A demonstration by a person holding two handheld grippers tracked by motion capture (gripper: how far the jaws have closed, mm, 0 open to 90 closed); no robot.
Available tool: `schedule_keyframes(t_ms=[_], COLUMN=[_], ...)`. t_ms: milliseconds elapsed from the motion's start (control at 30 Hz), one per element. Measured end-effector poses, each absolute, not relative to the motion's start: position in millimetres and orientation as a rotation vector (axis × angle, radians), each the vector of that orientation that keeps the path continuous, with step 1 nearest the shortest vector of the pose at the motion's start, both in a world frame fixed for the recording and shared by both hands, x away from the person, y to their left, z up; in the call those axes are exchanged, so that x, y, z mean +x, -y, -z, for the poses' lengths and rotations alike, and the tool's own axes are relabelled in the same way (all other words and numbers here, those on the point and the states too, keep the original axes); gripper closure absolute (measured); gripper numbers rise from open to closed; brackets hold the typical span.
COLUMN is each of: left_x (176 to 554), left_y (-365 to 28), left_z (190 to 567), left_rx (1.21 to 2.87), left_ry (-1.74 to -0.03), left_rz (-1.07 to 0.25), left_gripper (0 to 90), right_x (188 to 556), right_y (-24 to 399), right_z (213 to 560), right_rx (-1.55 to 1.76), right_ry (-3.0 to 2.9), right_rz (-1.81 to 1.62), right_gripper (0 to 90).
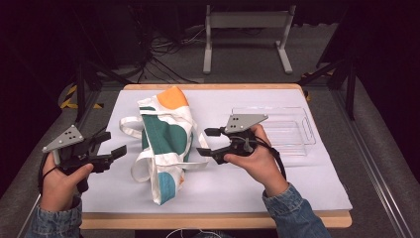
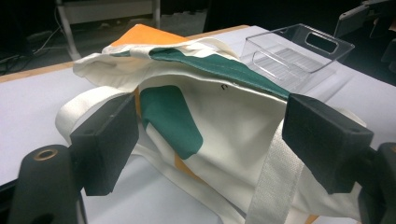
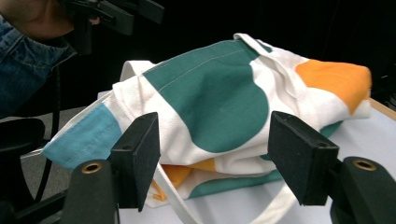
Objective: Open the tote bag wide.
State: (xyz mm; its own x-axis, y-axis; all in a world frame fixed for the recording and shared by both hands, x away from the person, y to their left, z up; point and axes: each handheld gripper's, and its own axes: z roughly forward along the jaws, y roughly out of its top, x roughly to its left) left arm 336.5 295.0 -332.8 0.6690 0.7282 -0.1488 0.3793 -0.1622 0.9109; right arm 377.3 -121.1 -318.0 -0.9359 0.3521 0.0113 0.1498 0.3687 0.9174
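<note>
Tote bag [image 1: 166, 141] lies crumpled mid-table between left gripper [image 1: 115, 147] and right gripper [image 1: 207, 143], both with jaws apart and empty; clear tray [image 1: 292, 130] sits behind the right one.

Tote bag [image 1: 163, 144]: cream canvas, dark green patches, orange at far end, light blue corner at my near end. Lies flat but crumpled, folded lengthwise, on white table cover, left of centre, long axis running away from me. Mouth gapes toward my left side, green lining edge visible. Cream webbing handles loose, one looping out left, one trailing right.
</note>
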Motion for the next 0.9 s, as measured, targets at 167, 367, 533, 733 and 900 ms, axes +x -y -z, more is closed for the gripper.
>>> schedule_keyframes(t_ms=[167, 367, 533, 733, 900], left_x=[335.0, 334.3, 334.5, 333.5, 333.6], left_y=[-292.9, -291.8, -289.7, -289.7, -288.2], left_z=[331.4, 330.5, 331.1, 330.0, 330.6], left_rx=[1.776, 1.777, 1.783, 1.773, 1.779], left_ry=[-0.88, -0.877, -0.866, -0.861, -0.855], left_rz=[-0.385, -0.377, -0.369, -0.356, -0.344], left_gripper=[18.5, 18.1, 17.7, 17.7, 17.4], right_x=[373.8, 372.6, 372.9, 373.3, 372.1], right_y=[106.7, 93.6, 82.6, 74.4, 71.0], right_z=[327.0, 337.8, 348.2, 356.8, 361.0], right_rx=[0.412, 0.382, 0.368, 0.342, 0.303], right_ry=[-2.486, -2.537, -2.587, -2.621, -2.644], right_rz=[-1.608, -1.595, -1.574, -1.554, -1.524], right_gripper=[34.7, 34.7, 34.7, 37.4, 49.8])
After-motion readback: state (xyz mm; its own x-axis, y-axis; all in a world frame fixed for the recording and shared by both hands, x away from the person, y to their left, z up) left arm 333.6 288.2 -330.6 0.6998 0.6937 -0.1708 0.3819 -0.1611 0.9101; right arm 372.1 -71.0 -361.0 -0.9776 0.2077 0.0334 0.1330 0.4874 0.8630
